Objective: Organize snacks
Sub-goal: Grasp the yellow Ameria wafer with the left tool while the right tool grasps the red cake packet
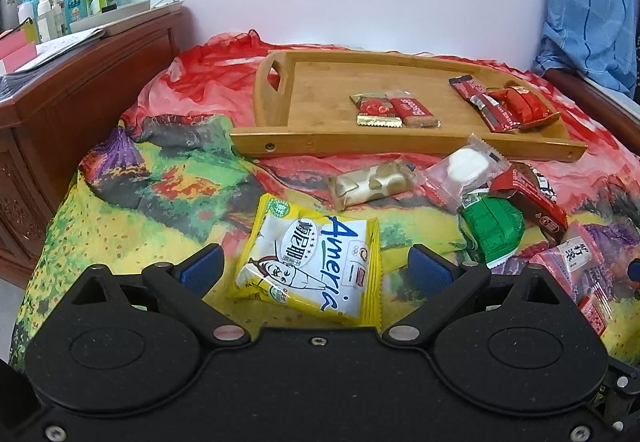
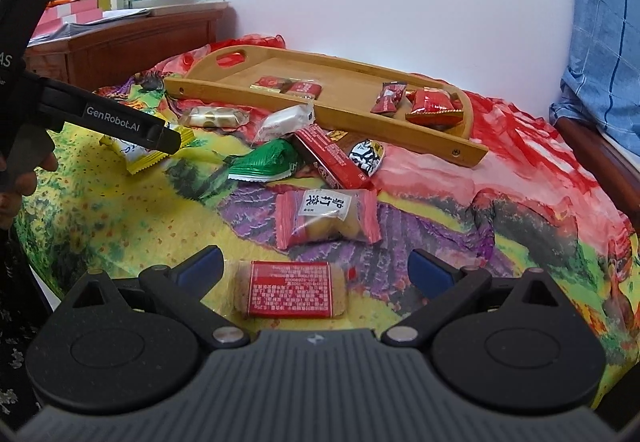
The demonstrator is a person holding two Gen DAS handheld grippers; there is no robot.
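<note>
A wooden tray point(image 1: 316, 86) point(image 2: 280, 98) lies on the bed at the back and holds several red snack packets point(image 1: 396, 110) point(image 2: 432, 104). My left gripper point(image 1: 316, 266) is open, its blue pads either side of a yellow and white snack bag point(image 1: 312, 266) that lies on the cloth. It also shows in the right wrist view point(image 2: 160, 138) over that bag point(image 2: 138, 156). My right gripper point(image 2: 316, 268) is open around a red-labelled cracker packet point(image 2: 290, 290). A pink packet point(image 2: 326, 216) lies just beyond it.
Loose snacks lie between the grippers and the tray: a clear nut bar point(image 1: 374, 184), a white packet point(image 1: 466, 168), a green packet point(image 1: 492, 228) point(image 2: 264, 162), a red bar point(image 2: 332, 160). A wooden dresser point(image 1: 80, 90) with bottles stands left. A blue cloth point(image 1: 588, 2) hangs right.
</note>
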